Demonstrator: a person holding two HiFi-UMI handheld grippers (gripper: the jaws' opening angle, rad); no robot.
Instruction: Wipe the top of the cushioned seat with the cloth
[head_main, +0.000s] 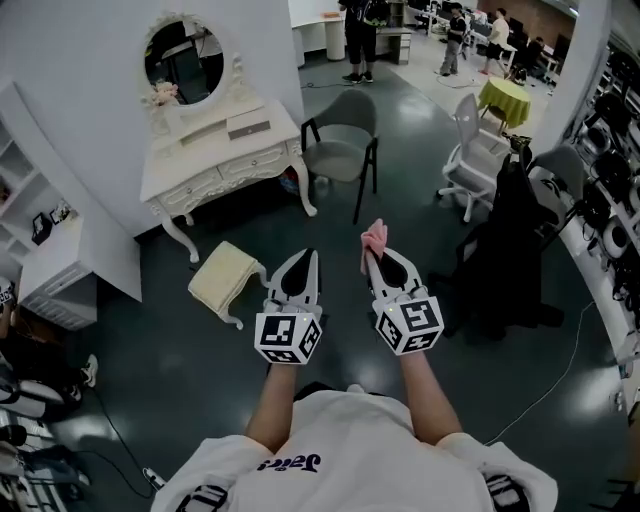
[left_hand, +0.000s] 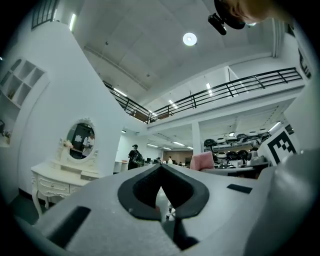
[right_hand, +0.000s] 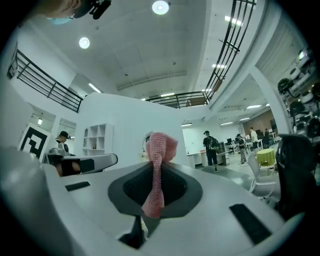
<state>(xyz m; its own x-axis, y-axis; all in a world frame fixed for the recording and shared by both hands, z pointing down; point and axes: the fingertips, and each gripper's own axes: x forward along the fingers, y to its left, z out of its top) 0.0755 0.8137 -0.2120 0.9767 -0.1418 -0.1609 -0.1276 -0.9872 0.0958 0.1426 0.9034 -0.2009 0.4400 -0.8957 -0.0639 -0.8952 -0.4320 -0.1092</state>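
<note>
A cream cushioned stool (head_main: 224, 278) stands on the dark floor, left of and slightly beyond my left gripper. My left gripper (head_main: 300, 256) is shut with nothing in its jaws; in the left gripper view (left_hand: 160, 176) its jaws meet and point level across the room. My right gripper (head_main: 374, 256) is shut on a pink cloth (head_main: 374, 237), which sticks up past its tips. The right gripper view shows the pink cloth (right_hand: 157, 170) pinched between the jaws of my right gripper (right_hand: 158, 175) and hanging out at both ends. Both grippers are held in the air, well clear of the stool.
A white dressing table with an oval mirror (head_main: 222, 150) stands against the wall behind the stool. A grey chair (head_main: 343, 148) sits right of it. An office chair (head_main: 478, 160) and a dark draped chair (head_main: 520, 240) stand at the right. People (head_main: 360, 35) stand far off.
</note>
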